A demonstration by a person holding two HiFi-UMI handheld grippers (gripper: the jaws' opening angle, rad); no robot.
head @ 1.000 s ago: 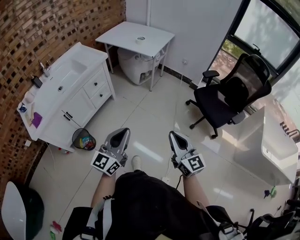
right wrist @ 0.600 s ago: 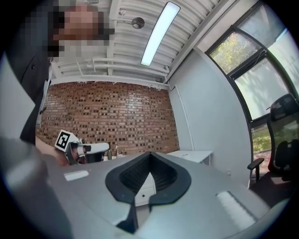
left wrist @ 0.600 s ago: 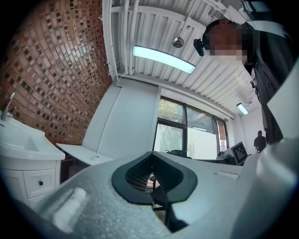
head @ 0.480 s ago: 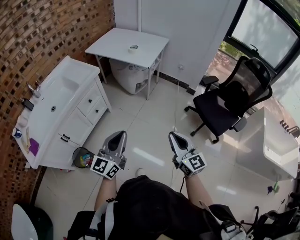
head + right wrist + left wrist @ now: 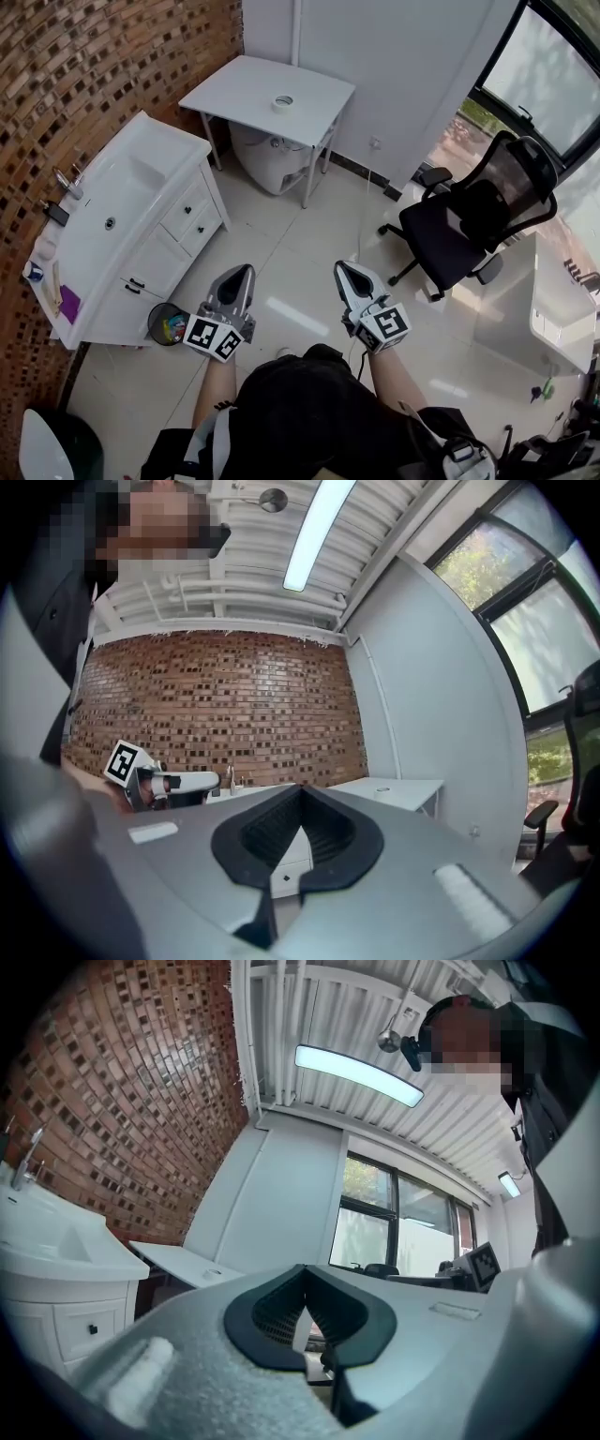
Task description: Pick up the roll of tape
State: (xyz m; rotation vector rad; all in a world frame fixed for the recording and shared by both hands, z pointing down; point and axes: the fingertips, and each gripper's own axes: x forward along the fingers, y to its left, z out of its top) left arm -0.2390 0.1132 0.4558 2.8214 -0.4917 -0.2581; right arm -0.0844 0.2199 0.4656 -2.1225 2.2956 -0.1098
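White room, speckled brick, grey tools

My left gripper (image 5: pixel 241 273) and right gripper (image 5: pixel 346 270) are pale grey with black pads, each with a black-and-white square-marker cube. The roll of tape (image 5: pixel 282 102) is off-white on a white table (image 5: pixel 230 86). The brick wall (image 5: pixel 89 56) is red-brown flecked with dark bricks. The vanity cabinet (image 5: pixel 164 246) is white with black knobs, the office chair (image 5: pixel 455 230) black, and the floor tiles (image 5: pixel 300 220) glossy white.

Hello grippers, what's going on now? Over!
Left gripper, right gripper: shut, empty. White tape roll on small white table, far ahead. Only glossy tiled floor between.
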